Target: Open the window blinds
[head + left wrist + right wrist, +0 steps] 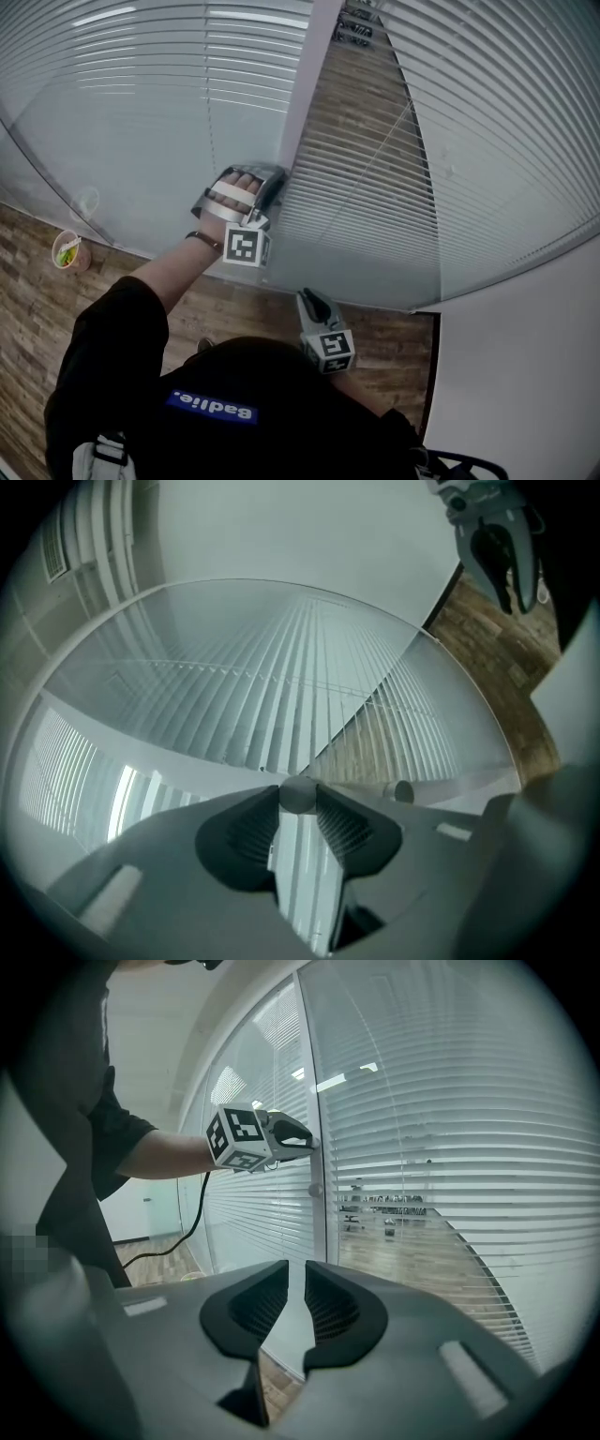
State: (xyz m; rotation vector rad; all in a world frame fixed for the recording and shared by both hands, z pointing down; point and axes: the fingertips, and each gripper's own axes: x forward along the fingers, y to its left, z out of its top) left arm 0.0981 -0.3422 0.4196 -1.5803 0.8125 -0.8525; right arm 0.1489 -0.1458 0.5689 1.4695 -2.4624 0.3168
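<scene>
Left gripper view shows the left gripper (298, 803) clamped on a small round knob (298, 792) on the window frame (305, 84) between two panes of blinds (375, 197). The right gripper (305, 1271) hangs lower, jaws a narrow gap apart, holding nothing.

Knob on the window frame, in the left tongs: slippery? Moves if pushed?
The knob looks small, round and smooth, so it may slip in the left tongs despite ribbed pads. It sits on the window frame, so it probably turns rather than lifts off.
</scene>
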